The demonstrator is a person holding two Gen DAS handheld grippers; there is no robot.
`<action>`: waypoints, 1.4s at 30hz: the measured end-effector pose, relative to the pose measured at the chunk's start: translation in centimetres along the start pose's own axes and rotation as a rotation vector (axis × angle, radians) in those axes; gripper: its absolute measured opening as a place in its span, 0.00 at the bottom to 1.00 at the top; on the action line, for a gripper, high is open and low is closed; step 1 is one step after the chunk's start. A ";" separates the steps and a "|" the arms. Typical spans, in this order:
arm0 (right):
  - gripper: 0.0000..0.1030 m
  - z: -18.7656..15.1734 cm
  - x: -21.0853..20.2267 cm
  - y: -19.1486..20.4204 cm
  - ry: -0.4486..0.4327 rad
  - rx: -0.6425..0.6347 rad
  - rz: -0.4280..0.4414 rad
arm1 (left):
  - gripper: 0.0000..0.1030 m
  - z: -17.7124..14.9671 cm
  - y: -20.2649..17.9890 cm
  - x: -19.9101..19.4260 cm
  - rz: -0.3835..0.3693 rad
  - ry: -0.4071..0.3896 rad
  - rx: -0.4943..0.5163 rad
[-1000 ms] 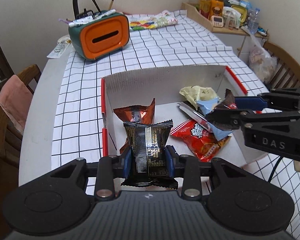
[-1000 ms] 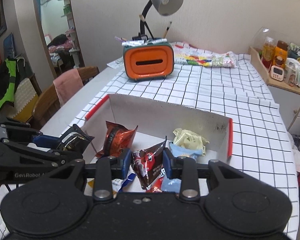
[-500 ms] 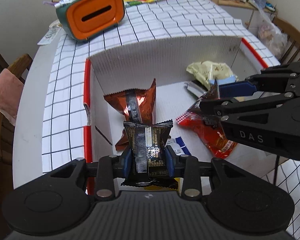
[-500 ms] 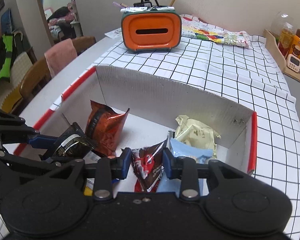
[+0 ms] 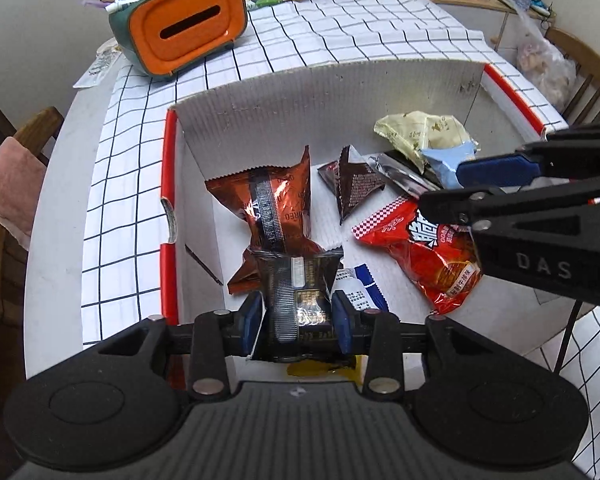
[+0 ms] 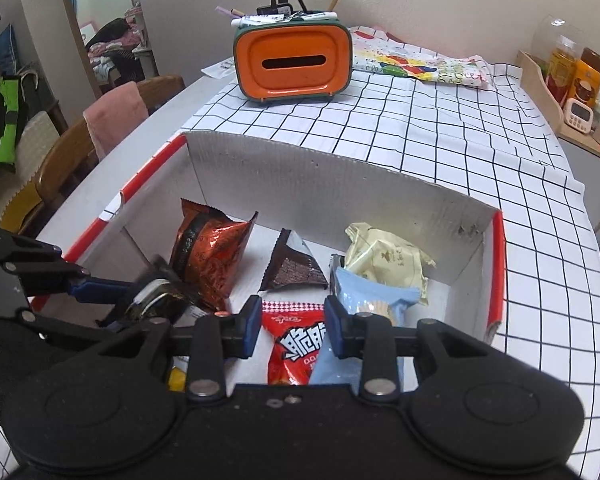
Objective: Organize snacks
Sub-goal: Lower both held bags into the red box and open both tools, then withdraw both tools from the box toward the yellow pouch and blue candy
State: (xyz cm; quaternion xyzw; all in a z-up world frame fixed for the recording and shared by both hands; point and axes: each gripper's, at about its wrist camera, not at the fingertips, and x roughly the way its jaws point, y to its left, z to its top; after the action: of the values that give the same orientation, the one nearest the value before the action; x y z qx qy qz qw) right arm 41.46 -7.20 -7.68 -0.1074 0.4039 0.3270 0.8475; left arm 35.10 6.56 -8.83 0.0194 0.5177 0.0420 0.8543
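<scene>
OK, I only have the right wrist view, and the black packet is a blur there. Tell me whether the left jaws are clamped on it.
Observer: The left gripper has its jaws opening. The black packet stands upright between them, with a sliver of gap at one pad.
Operator: Say what lies right beside that packet.
Observer: A blue-and-white packet lies flat in the box, partly hidden by the gripper.
Operator: Check under the cream bag.
Observer: A silver packet pokes out from under the cream bag, pointing toward the brown triangular packet.
</scene>
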 end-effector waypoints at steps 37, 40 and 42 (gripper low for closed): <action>0.76 -5.9 -12.4 3.9 -0.159 0.116 0.068 | 0.77 -7.3 1.1 -12.3 -0.106 -0.257 -0.020; 0.82 -6.8 -13.1 4.5 -0.160 0.114 0.077 | 0.79 -8.5 1.1 -12.9 -0.113 -0.268 -0.016; 0.84 -7.6 -13.5 5.0 -0.164 0.110 0.086 | 0.81 -9.5 1.1 -13.3 -0.117 -0.276 -0.015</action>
State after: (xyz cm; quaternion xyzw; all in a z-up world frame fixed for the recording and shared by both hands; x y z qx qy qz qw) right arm 27.34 -13.09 -2.01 -0.0162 0.3547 0.3482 0.8676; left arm 20.50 6.36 -1.39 -0.0115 0.3951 -0.0071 0.9185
